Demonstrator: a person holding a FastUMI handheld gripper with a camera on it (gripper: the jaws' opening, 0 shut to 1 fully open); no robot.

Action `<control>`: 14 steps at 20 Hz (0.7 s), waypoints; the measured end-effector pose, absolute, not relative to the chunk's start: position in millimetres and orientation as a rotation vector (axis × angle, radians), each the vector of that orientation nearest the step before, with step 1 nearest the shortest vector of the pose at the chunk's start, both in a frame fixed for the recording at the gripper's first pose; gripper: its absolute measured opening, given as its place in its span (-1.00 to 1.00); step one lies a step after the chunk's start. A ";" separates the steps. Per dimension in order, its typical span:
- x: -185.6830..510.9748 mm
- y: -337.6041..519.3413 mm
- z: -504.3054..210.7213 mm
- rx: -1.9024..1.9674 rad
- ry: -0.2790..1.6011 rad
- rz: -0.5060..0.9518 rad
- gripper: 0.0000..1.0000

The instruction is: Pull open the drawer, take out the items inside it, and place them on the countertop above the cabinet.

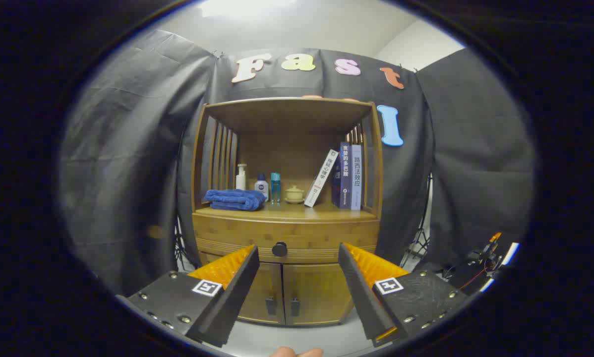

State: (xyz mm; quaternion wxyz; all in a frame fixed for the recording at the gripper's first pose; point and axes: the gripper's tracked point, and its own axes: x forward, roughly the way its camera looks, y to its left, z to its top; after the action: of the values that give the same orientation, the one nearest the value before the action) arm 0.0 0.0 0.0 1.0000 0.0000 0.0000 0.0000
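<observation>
My jaws (297, 258) stood spread and empty, well short of the cabinet (287, 292). Its drawer (237, 235) remained shut, the round knob (279, 249) centred beyond them. Reaching in and closing on that knob came next, I judged.

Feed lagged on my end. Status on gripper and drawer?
Gripper open, short of the cabinet, holding nothing. Drawer shut, knob just ahead between the fingers. Countertop already carries towel, bottles, books. Path to knob unobstructed.
</observation>
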 end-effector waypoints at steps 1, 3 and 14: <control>1.2 0.8 -1.1 0.000 0.002 0.002 0.93; 3.2 0.6 -4.0 0.001 0.009 0.004 0.93; 4.5 -4.4 -13.7 0.000 0.025 0.003 0.93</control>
State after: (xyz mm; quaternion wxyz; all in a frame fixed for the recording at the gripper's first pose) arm 4.5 -4.4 -13.7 0.9999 -0.0001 0.0124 0.0013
